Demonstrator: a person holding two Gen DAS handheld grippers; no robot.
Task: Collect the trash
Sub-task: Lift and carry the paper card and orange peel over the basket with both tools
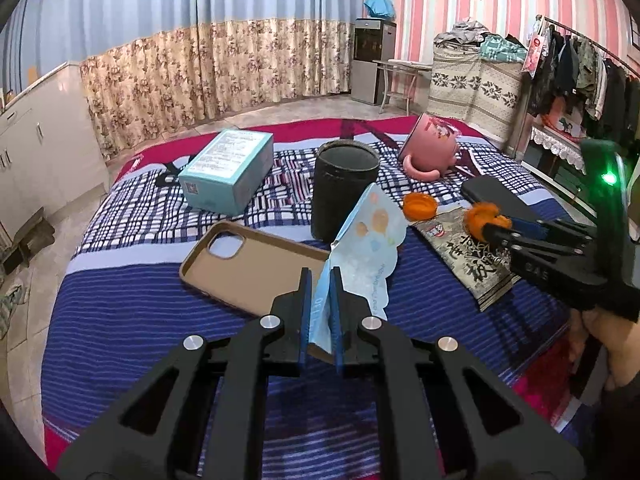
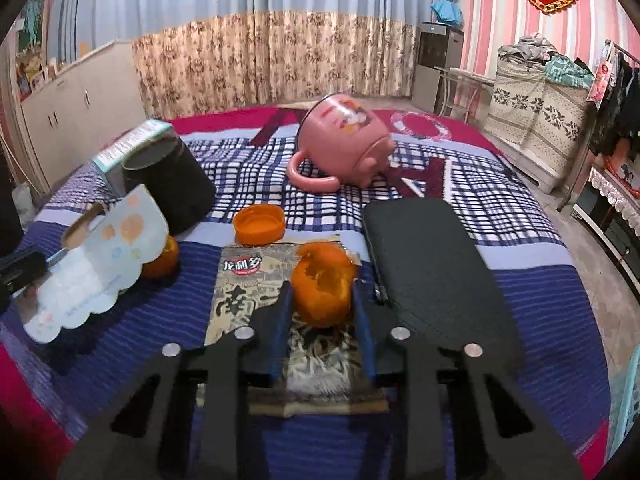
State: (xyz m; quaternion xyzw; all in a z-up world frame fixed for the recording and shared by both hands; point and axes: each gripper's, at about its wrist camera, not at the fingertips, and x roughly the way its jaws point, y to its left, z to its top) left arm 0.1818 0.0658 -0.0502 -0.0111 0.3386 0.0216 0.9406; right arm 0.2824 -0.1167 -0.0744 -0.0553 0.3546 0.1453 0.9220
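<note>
My left gripper (image 1: 321, 276) is shut on a pale blue paper wrapper (image 1: 366, 248) and holds it above the striped bedspread; the wrapper also shows in the right wrist view (image 2: 100, 264). My right gripper (image 2: 322, 292) is shut on an orange peel (image 2: 323, 290), just above a printed snack packet (image 2: 256, 292); the peel also shows in the left wrist view (image 1: 482, 220). A black cylindrical bin (image 1: 344, 190) stands upright behind the wrapper. A second piece of orange peel (image 2: 164, 256) lies beside the wrapper. An orange cap (image 2: 259, 224) lies beyond the packet.
A brown phone case (image 1: 248, 264), a teal box (image 1: 228, 170), a pink mug on its side (image 2: 344, 136) and a black flat case (image 2: 432, 264) lie on the bed (image 1: 120, 300). Cabinets stand to the left, a clothes rack to the right.
</note>
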